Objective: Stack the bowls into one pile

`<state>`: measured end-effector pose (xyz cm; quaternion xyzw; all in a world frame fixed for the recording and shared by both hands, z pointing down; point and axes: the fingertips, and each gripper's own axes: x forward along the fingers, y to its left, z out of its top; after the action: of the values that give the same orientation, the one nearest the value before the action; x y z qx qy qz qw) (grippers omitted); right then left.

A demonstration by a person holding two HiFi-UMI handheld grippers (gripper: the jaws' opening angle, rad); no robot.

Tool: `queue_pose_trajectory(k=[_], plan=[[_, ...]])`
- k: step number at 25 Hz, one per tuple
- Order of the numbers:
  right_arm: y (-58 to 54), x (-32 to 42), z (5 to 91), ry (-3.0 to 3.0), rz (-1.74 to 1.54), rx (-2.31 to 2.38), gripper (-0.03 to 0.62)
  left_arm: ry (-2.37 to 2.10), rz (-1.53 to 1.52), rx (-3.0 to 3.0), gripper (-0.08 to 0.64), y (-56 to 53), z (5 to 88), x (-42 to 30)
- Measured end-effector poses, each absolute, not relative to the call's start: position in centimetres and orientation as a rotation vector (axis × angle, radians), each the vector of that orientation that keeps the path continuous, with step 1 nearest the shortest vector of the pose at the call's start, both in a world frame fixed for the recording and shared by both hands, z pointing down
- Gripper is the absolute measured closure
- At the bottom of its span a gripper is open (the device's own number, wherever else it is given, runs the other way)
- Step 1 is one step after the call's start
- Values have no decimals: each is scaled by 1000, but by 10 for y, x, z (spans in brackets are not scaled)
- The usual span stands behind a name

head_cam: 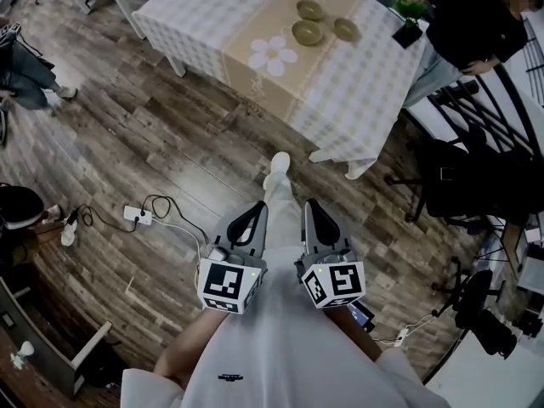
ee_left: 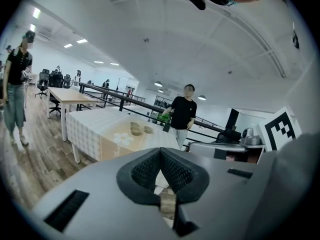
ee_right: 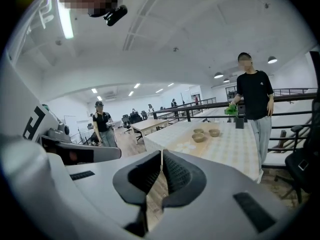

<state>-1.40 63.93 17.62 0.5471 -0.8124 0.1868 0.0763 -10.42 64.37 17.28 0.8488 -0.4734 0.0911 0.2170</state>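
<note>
Closest to us are the two tools, held low against our body. Left gripper (head_cam: pixel 253 215) and right gripper (head_cam: pixel 314 211) sit side by side, marker cubes toward us, jaws pointing ahead over the wooden floor (head_cam: pixel 127 143). Each gripper view shows its ribbed pads pressed together along the seam with nothing caught between them — both claws are fully closed and empty.

The bowls (head_cam: pixel 307 32) are well apart from us: three olive-coloured ones on the table (head_cam: pixel 195 24) ahead. They stand separately in a loose cluster on the tan strip of the checked cloth, none nested in another. A person in a black shirt (head_cam: pixel 472 24) stands at the table's far side, beside something green that may be a small plant. A power strip (head_cam: pixel 136 214) and its cable lie on the floor to our left.

We judge that the stacking has not begun and that the step in hand is the approach. Next we need to walk up to the near edge of the table and part the jaws of one claw before reaching in. A bowl's thin rim looks the sensible place to pinch — one jaw inside, one outside. We would then lift it and lower it level into a neighbour. The other claw could steady the receiving bowl, since a light bowl may slide on the cloth.
</note>
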Motion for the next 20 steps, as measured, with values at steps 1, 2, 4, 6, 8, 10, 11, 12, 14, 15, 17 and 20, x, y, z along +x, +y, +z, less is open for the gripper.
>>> queue_pose_trajectory(k=[1,2,4,6,8,10,11,12,14,15,17,20], plan=[[628,-14,181,-2438,570,1631,554,-1321,254,2342,541,633,176,-105],[616,-14,185,-2439,579,1621,554,-1331,256,2332,541,621,179,-107],[585,-11,190,-2439,586,1603,554,-1345,266,2319,541,591,183,-106],[547,-4,190,-2451,591,1596,554,-1346,288,2319,541,552,183,-99],[508,7,186,-2468,594,1584,554,-1341,312,2324,541,513,180,-86],[467,24,183,-2473,606,1573,554,-1335,334,2326,541,471,175,-68],[444,34,182,-2470,621,1575,554,-1335,343,2328,541,449,172,-60],[422,43,181,-2469,637,1579,554,-1336,351,2331,541,427,169,-51],[382,60,176,-2478,657,1588,554,-1342,364,2341,541,387,162,-36],[365,68,175,-2483,655,1588,554,-1347,368,2344,541,369,159,-30],[334,80,175,-2485,642,1580,554,-1362,367,2348,541,340,156,-19],[297,94,178,-2484,660,1577,554,-1383,375,2350,541,304,153,-8]])
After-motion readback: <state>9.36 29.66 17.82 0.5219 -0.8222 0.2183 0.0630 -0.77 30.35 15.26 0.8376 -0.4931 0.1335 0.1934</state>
